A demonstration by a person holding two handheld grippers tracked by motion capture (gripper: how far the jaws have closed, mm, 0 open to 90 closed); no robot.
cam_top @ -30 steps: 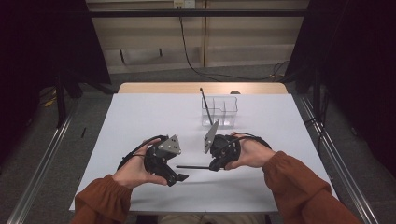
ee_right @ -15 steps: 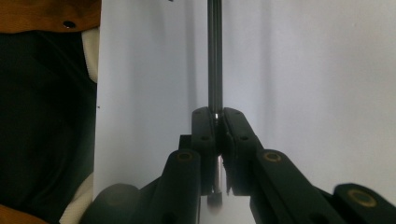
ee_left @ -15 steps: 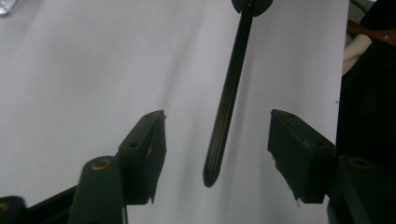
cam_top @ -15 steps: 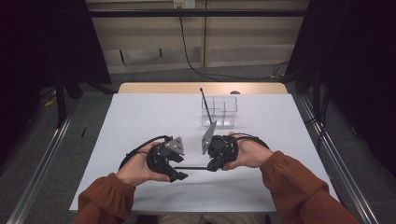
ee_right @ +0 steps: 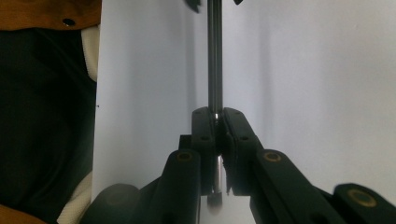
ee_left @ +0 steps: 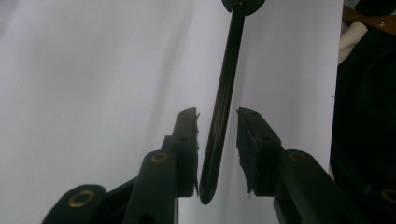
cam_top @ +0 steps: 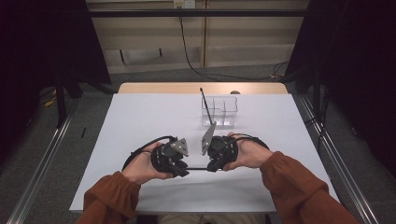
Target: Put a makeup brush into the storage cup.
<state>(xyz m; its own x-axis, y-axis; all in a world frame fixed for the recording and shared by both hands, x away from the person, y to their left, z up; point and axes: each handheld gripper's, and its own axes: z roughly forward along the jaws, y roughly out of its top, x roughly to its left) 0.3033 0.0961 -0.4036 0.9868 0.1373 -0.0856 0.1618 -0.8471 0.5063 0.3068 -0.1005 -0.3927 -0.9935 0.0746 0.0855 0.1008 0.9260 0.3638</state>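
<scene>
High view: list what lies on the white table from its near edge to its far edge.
Left tongs and right tongs on a thin black rod → clear plastic compartment box holding an upright black stick.

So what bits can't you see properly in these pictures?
- High view: the thin black stick between the left gripper and right gripper is mostly covered by both.
- Left gripper view: the stick's far end is cut off by the top edge.
- High view: what the clear box holds, apart from one upright rod, is too small to tell.
</scene>
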